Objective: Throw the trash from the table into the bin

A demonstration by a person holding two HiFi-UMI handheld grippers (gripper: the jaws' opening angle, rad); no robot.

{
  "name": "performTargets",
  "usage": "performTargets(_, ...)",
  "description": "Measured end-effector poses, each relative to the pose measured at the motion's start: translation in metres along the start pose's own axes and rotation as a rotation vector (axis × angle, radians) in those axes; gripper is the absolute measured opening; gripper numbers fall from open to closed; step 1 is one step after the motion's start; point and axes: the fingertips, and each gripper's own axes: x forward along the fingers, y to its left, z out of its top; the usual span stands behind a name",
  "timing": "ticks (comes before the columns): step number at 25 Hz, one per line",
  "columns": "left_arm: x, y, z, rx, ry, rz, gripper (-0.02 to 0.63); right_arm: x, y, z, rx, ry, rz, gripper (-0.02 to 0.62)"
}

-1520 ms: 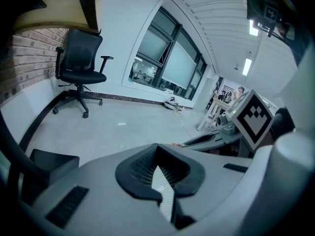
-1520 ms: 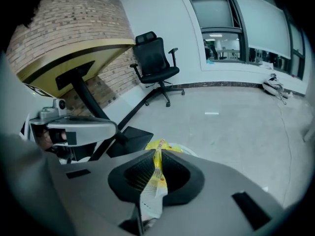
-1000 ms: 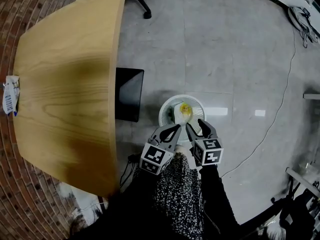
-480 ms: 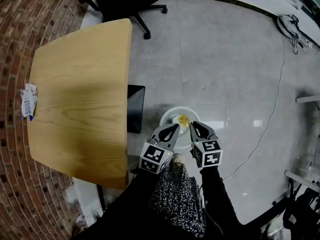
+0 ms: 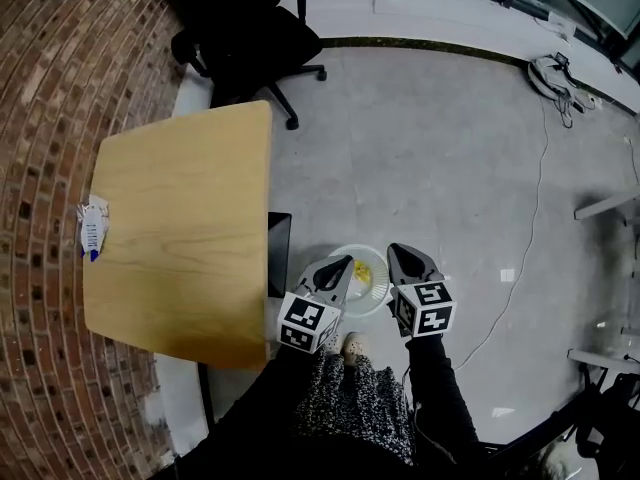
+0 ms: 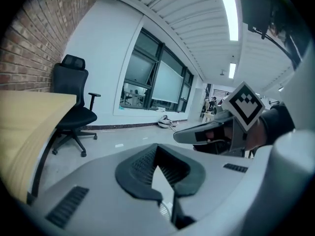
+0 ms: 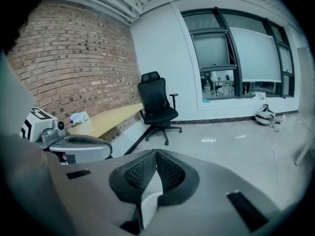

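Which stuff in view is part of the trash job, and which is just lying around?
Job: crumpled wrapper on the table; white bin with yellow trash inside.
Lying about: black office chair; black panel on the floor beside the table; cable bundle on the floor.

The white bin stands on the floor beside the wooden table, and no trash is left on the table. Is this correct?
Not quite. The white bin does stand on the floor beside the wooden table, but trash is left on it: the head view shows a crumpled white wrapper at the edge by the brick wall.
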Motion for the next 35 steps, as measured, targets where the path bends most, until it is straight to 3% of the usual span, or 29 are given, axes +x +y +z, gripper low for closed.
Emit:
performTargets(8, -0.023, -0.012, 0.068, 0.016, -0.099, 0.015, 0.006, -0.043, 0.014, 0.055, -0.027, -0.086, -0.028, 0.014)
performTargets(18, -0.047, -0.041, 0.151, 0.1, -0.224, 0.02, 0.006, -0.099, 0.023, 0.129, -0.113, -0.219, -0.042, 0.014)
performTargets(24, -0.054, -0.045, 0.186, 0.115, -0.285, 0.047, 0.006, -0.124, 0.024, 0.171, -0.162, -0.304, -0.048, 0.014)
performTargets(35, -0.073, -0.037, 0.218, 0.163, -0.343, 0.099, 0.006, -0.145, 0.021, 0.198, -0.204, -0.353, -0.057, 0.012)
